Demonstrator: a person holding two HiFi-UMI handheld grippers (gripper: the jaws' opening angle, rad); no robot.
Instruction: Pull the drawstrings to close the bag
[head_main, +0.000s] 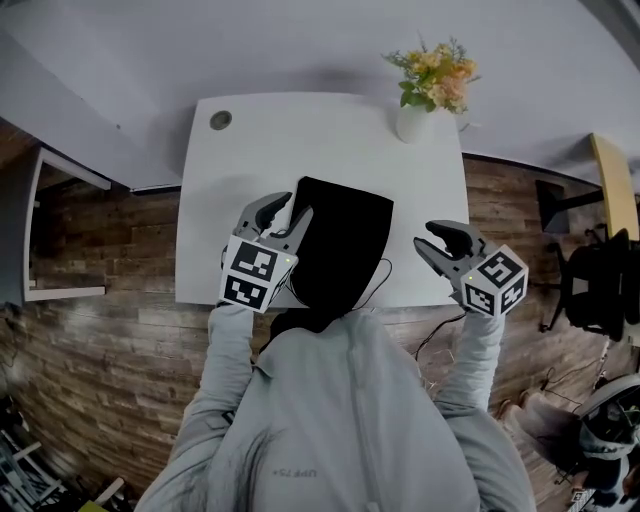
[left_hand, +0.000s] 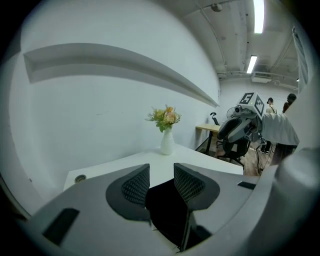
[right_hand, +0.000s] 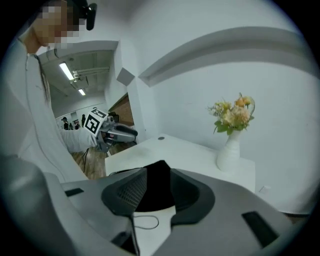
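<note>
A black drawstring bag (head_main: 343, 245) lies flat on the white table (head_main: 240, 180), its near end at the front edge. A thin black drawstring (head_main: 383, 277) loops out on the bag's right side. My left gripper (head_main: 294, 207) hovers over the bag's left edge. Its jaws stand apart, and in the left gripper view (left_hand: 161, 172) only the bag (left_hand: 167, 210) shows below the gap. To the right of the bag my right gripper (head_main: 426, 235) is open too, above the table's front right corner. The right gripper view (right_hand: 159, 175) looks across the bag (right_hand: 159, 192) and a loop of string (right_hand: 145, 221).
A white vase of flowers (head_main: 418, 112) stands at the table's far right edge. A round cable hole (head_main: 221, 120) sits at the far left corner. Wooden floor surrounds the table, with a dark chair (head_main: 595, 285) to the right.
</note>
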